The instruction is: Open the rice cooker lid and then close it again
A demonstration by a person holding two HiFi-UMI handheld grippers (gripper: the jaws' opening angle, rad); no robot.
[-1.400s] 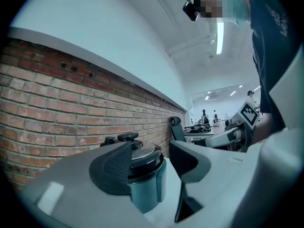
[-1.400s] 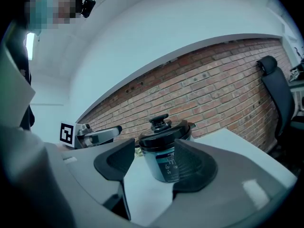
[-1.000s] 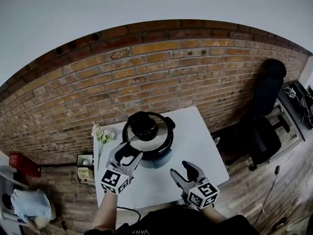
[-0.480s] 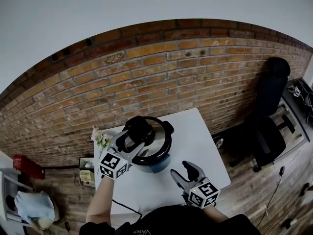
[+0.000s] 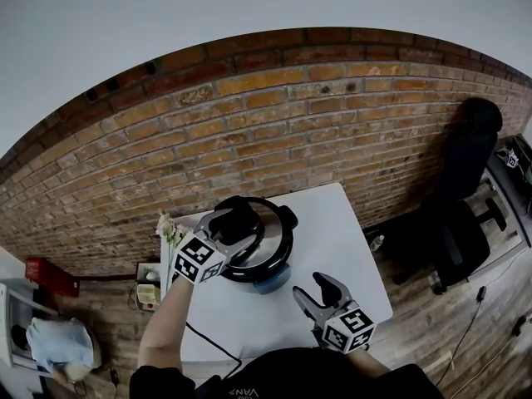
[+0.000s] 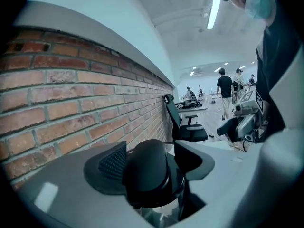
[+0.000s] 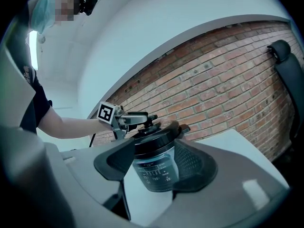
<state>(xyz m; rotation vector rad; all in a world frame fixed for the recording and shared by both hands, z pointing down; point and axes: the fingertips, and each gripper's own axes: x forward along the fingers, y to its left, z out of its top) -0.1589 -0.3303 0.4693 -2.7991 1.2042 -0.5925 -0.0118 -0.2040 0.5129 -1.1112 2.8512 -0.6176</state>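
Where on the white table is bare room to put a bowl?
The right half, between the rice cooker and the right edge of the table, is bare. So is the front strip between the cooker and the right claw. The back left is crowded: cooker, flowers, and the left claw, jaws just opened wider, around the lid knob.

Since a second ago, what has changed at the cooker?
The left gripper moved forward from the cooker's front to over the lid, jaws just opening; they now straddle the knob, not gripping. The right gripper, open, and the closed lid stayed put.
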